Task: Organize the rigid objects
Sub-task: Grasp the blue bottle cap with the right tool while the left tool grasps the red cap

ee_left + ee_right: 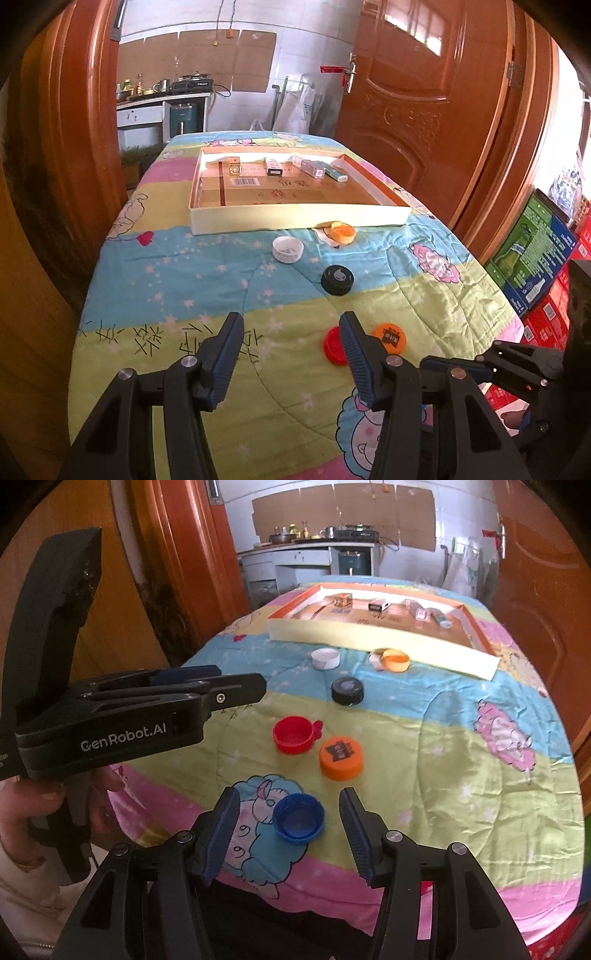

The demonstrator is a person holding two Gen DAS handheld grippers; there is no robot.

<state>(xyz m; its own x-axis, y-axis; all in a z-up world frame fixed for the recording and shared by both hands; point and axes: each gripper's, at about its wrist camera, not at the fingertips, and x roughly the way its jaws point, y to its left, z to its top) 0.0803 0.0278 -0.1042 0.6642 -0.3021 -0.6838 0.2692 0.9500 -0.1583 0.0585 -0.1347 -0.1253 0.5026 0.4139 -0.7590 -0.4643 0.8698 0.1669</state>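
Several bottle caps lie on the quilted table: white (288, 249) (325, 658), light orange (342, 232) (396, 660), black (337, 280) (347, 690), red (333, 346) (293, 734), orange with a black label (390, 336) (340, 757), and blue (299, 818). My left gripper (291, 332) is open and empty, its right finger just left of the red cap. My right gripper (290, 810) is open with the blue cap between its fingers, not gripped. The left gripper also shows from the side in the right wrist view (236, 686).
A shallow cardboard tray (295, 219) (369, 638) at the far end of the table holds several small boxes (275, 167). Wooden doors stand on both sides. Stacked cartons (532, 258) sit right of the table. A kitchen counter lies beyond.
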